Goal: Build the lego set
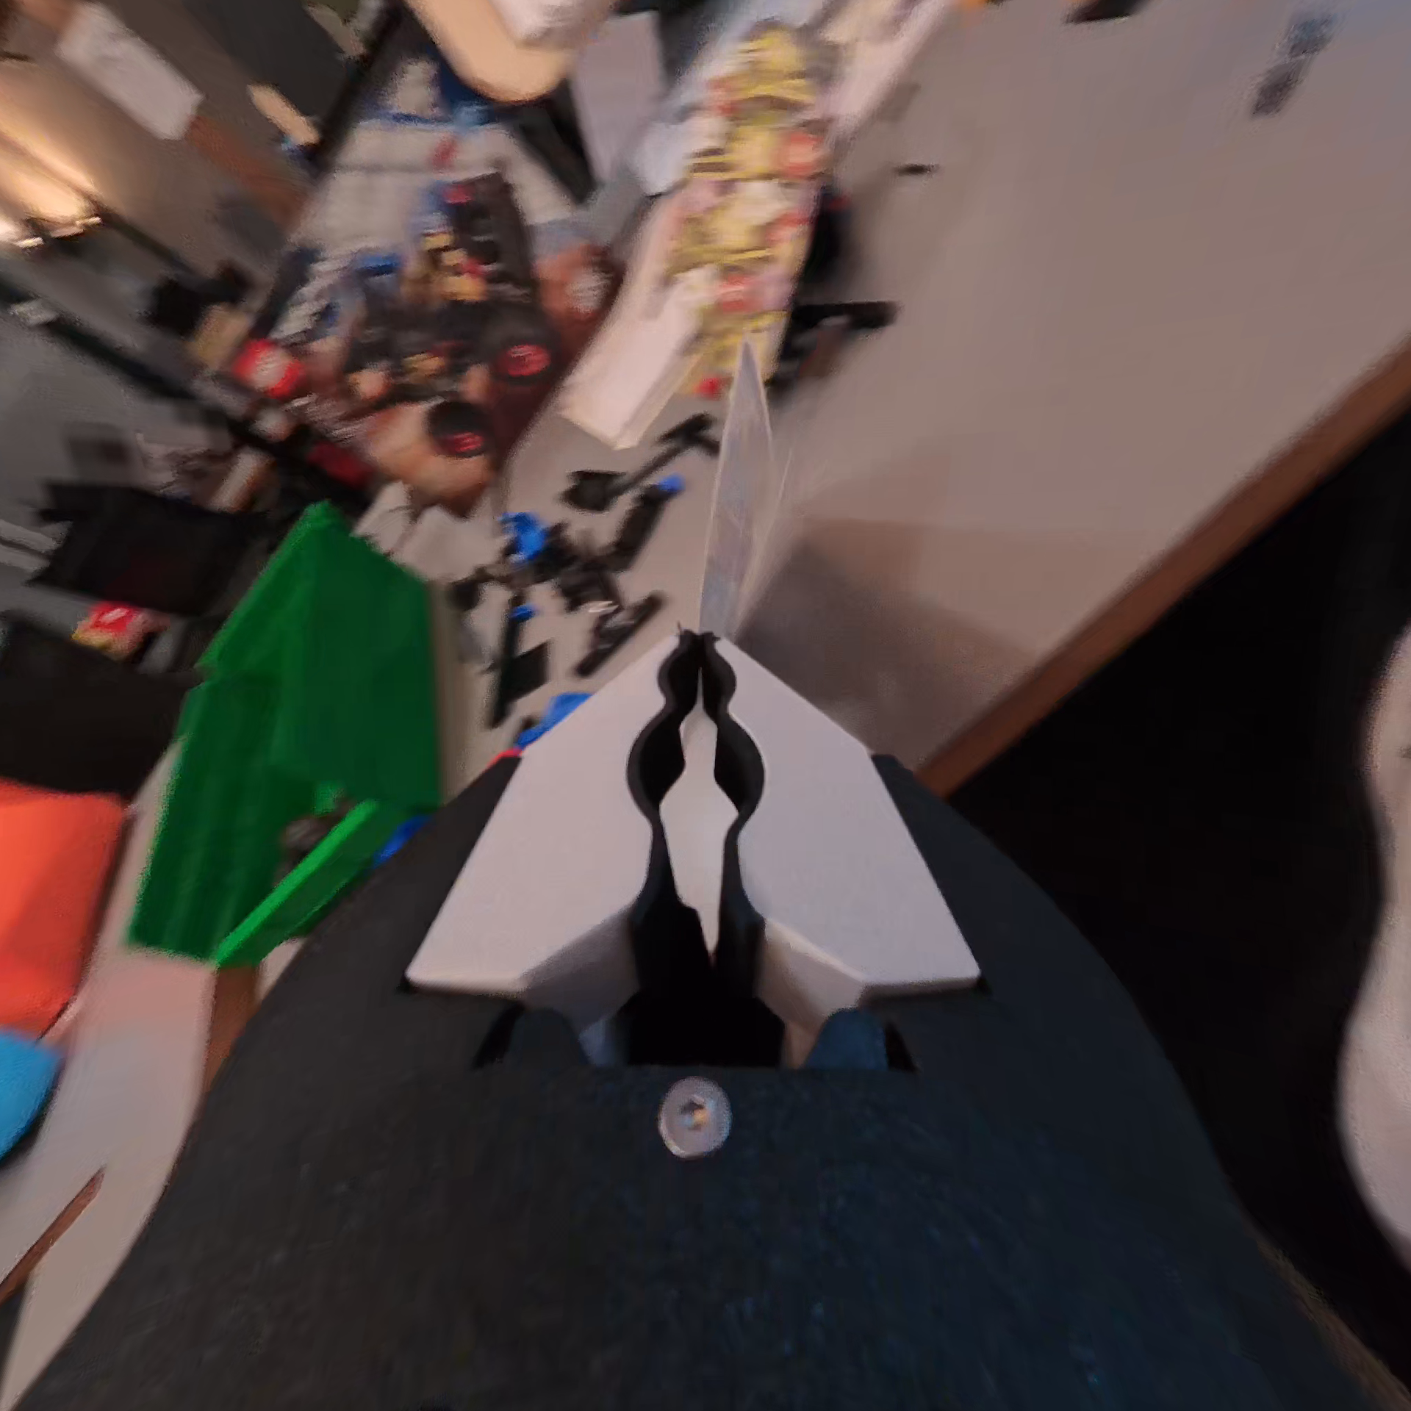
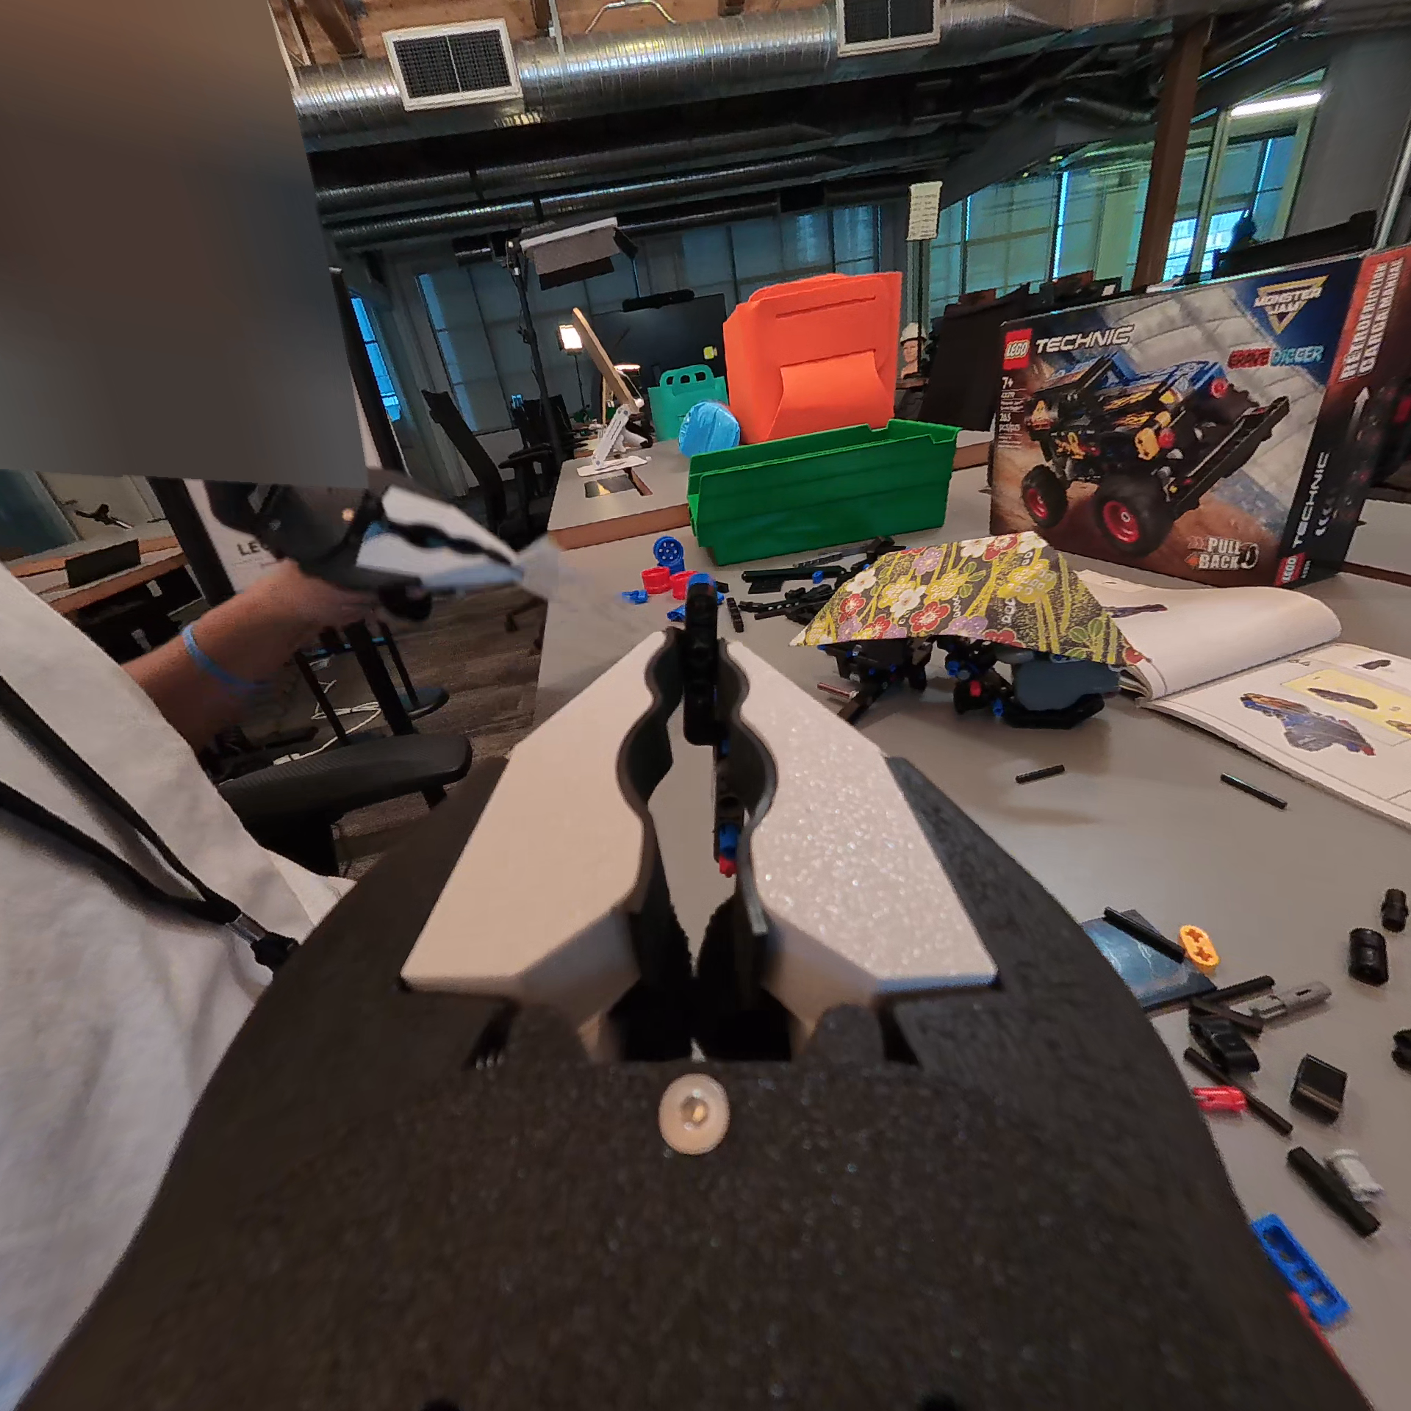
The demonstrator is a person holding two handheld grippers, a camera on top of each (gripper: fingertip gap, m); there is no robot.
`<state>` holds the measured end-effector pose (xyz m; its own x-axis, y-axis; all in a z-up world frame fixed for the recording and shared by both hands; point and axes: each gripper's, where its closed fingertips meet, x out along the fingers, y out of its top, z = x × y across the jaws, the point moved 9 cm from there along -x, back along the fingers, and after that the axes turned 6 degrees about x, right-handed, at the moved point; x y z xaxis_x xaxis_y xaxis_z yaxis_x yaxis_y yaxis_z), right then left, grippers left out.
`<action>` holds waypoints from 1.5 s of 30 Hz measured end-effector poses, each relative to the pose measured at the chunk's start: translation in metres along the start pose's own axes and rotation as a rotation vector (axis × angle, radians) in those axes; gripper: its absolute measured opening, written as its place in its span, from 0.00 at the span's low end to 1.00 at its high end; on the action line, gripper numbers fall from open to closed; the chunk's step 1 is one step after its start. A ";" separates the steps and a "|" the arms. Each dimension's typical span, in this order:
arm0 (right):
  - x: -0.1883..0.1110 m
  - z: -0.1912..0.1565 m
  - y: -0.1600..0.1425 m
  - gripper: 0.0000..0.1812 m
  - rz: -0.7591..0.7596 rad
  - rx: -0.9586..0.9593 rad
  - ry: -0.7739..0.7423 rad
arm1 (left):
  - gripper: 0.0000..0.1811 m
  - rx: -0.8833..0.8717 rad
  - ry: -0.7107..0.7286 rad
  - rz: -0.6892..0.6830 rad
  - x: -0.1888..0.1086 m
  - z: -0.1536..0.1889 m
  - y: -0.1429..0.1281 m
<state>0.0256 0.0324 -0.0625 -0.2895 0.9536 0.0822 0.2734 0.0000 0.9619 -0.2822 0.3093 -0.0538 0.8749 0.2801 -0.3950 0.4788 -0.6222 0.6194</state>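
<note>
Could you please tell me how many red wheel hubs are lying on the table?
2: one red hub and another beside it, near the left end of the green bin; more may be hidden.

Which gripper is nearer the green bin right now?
Left, though only by a rough judgement. The left gripper, shut on a thin sheet, is held off the table's edge, level with the green bin. The right gripper, shut on a black beam, sits farther back.

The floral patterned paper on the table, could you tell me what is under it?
Under the floral paper, a black partly built Lego assembly shows at its lower edge; the top is covered.
</note>
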 end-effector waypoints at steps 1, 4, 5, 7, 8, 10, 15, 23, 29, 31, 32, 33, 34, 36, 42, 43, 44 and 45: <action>0.000 0.000 0.000 0.03 0.001 0.000 0.000 | 0.00 -0.014 0.087 -0.016 -0.008 -0.024 -0.008; 0.000 0.000 0.001 0.03 0.004 0.000 0.002 | 0.00 0.012 0.421 -0.142 -0.031 -0.099 -0.037; 0.000 0.000 0.001 0.03 0.006 0.004 0.007 | 0.00 0.043 0.525 -0.198 -0.036 -0.120 -0.047; 0.000 0.000 0.001 0.04 0.007 0.013 0.015 | 0.00 0.069 0.618 -0.302 -0.034 -0.150 -0.067; 0.000 0.001 0.002 0.03 0.008 0.013 0.016 | 0.00 0.090 0.645 -0.356 -0.029 -0.160 -0.078; -0.001 0.000 0.002 0.03 0.013 0.012 0.018 | 0.00 0.110 0.601 -0.432 -0.011 -0.168 -0.101; -0.004 0.002 0.003 0.03 0.024 0.024 0.018 | 0.00 0.069 0.345 -0.695 0.031 -0.152 -0.174; -0.002 0.002 0.002 0.04 0.013 0.034 0.021 | 0.13 -0.182 0.123 -0.644 0.038 -0.138 -0.198; -0.002 0.003 0.003 0.03 0.020 0.042 0.025 | 0.19 -0.361 0.080 -0.448 0.022 -0.145 -0.166; -0.003 0.004 0.003 0.04 0.026 0.048 0.018 | 0.19 -0.398 -0.033 -0.280 0.025 -0.134 -0.121; -0.003 0.005 0.004 0.04 0.031 0.051 0.008 | 0.19 -0.403 -0.133 -0.179 0.031 -0.122 -0.093; -0.005 0.006 0.004 0.04 0.041 0.053 -0.002 | 0.19 -0.390 -0.263 -0.049 0.038 -0.104 -0.060; -0.006 0.007 0.005 0.04 0.053 0.053 -0.010 | 0.20 -0.362 -0.409 0.074 0.045 -0.082 -0.028; -0.009 0.008 0.008 0.03 0.076 0.052 -0.023 | 0.17 -0.298 -0.614 0.256 0.062 -0.041 0.030; -0.015 0.012 0.010 0.03 0.111 0.054 -0.066 | 0.15 0.004 -0.867 0.244 0.142 0.069 0.124; -0.015 0.012 0.011 0.03 0.115 0.054 -0.068 | 0.14 0.029 -0.903 0.222 0.154 0.082 0.130; -0.016 0.012 0.011 0.03 0.118 0.053 -0.068 | 0.12 0.034 -0.946 0.211 0.163 0.092 0.134; -0.016 0.011 0.011 0.03 0.119 0.051 -0.069 | 0.12 0.035 -0.978 0.199 0.171 0.100 0.137</action>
<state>0.0439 0.0203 -0.0562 -0.1889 0.9663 0.1751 0.3485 -0.1007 0.9319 -0.0740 0.1988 -0.1045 0.4873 -0.5466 -0.6810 0.3142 -0.6179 0.7208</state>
